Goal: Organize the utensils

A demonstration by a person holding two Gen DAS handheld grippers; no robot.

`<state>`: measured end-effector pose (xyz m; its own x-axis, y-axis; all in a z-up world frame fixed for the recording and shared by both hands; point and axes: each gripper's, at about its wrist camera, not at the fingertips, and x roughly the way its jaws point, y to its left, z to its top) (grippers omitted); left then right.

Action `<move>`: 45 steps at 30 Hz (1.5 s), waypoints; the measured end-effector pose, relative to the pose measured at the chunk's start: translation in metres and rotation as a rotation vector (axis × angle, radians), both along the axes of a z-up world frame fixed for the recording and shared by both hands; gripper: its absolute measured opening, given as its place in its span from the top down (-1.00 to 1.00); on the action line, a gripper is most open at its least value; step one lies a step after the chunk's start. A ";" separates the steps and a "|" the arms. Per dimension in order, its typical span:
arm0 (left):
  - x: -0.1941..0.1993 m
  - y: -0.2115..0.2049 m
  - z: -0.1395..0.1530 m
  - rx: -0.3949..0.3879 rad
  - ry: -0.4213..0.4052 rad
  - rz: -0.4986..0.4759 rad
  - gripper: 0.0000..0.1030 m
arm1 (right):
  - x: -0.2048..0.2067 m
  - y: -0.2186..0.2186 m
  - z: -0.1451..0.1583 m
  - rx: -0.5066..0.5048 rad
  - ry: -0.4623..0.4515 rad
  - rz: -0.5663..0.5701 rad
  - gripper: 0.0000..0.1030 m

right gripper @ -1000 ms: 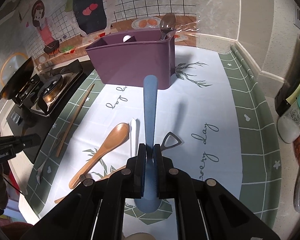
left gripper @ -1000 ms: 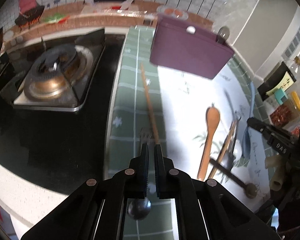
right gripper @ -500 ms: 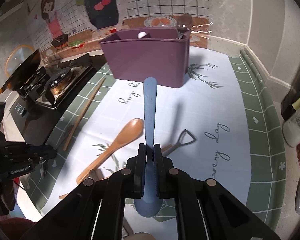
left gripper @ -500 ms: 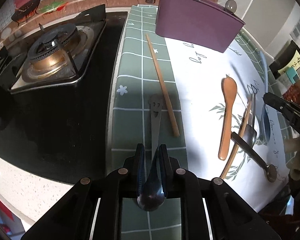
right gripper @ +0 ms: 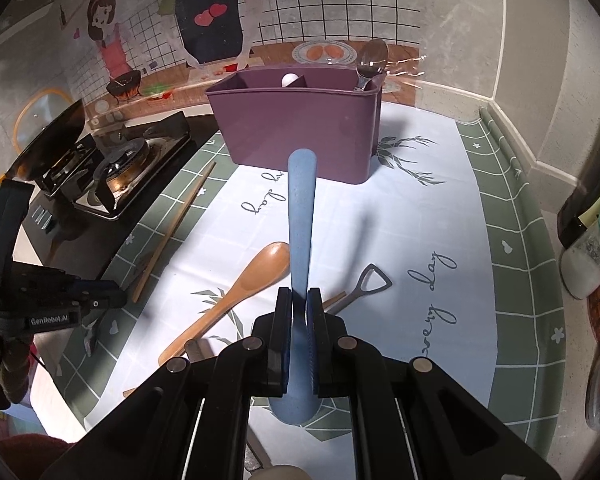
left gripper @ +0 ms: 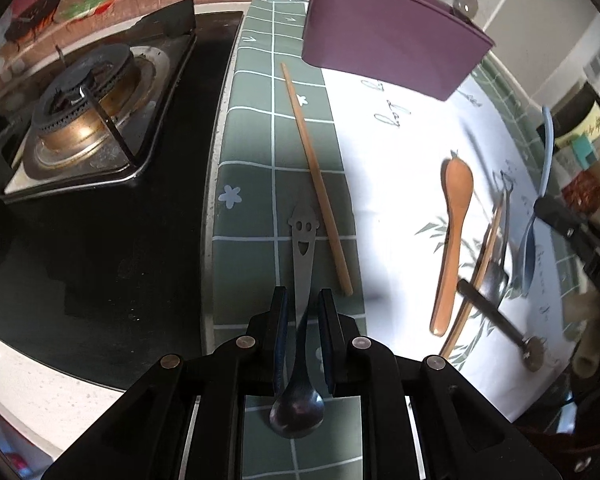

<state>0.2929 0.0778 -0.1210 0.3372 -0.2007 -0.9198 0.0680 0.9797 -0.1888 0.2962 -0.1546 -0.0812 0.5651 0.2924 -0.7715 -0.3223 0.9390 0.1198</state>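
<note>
Covering the counter, a green-and-white mat (right gripper: 440, 208), with a gas stove (left gripper: 88, 120) just beside its edge. Standing upright at the far end of the mat, a purple utensil holder (right gripper: 300, 132), with a metal spoon (right gripper: 370, 60) sticking up out of its end compartment. Clamped on a blue spoon (right gripper: 300, 216) at the neck, the right gripper (right gripper: 299, 304), pads pressed on both sides, handle pointing toward the holder and raised clear of the mat. Lying flat near the middle of the mat, a wooden spoon (right gripper: 240, 292), with a shovel-handled utensil (right gripper: 368, 284) near it. Resting slanted on the green border, a single wooden chopstick (left gripper: 316, 176), its near end just beside a steel spoon (left gripper: 303, 264) with a smiling face cut in its handle. Straddling that steel spoon, the left gripper (left gripper: 303, 304), jaws just opening and now slightly apart, a gap showing on each side of the handle, pads not pressing, spoon lying on the mat
</note>
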 end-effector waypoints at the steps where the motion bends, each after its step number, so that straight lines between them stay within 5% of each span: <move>1: -0.001 0.000 0.000 0.000 -0.008 0.004 0.73 | 0.000 -0.001 0.000 -0.003 0.001 -0.003 0.87; 15: -0.014 -0.009 0.011 -0.028 -0.118 0.029 0.85 | 0.004 -0.006 0.009 -0.029 -0.002 -0.028 0.87; 29: -0.018 0.002 0.059 -0.116 -0.249 0.035 0.97 | 0.003 -0.002 0.014 -0.004 -0.021 -0.032 0.87; 35: -0.009 0.008 0.052 -0.105 -0.204 0.058 0.96 | 0.004 -0.006 0.013 -0.002 -0.016 -0.047 0.87; 39: -0.006 0.015 0.031 -0.152 -0.122 0.085 0.85 | 0.004 -0.010 0.010 -0.005 -0.001 -0.053 0.87; 41: -0.007 0.011 0.021 -0.171 -0.091 0.083 0.51 | 0.003 -0.011 0.007 -0.010 0.005 -0.056 0.87; 45: 0.001 -0.006 0.011 -0.120 -0.085 0.096 0.38 | 0.004 -0.012 -0.001 -0.009 0.026 -0.061 0.87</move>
<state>0.2934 0.0716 -0.1102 0.4353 -0.2702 -0.8588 -0.0043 0.9533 -0.3021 0.2997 -0.1669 -0.0822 0.5615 0.2510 -0.7885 -0.2611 0.9579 0.1189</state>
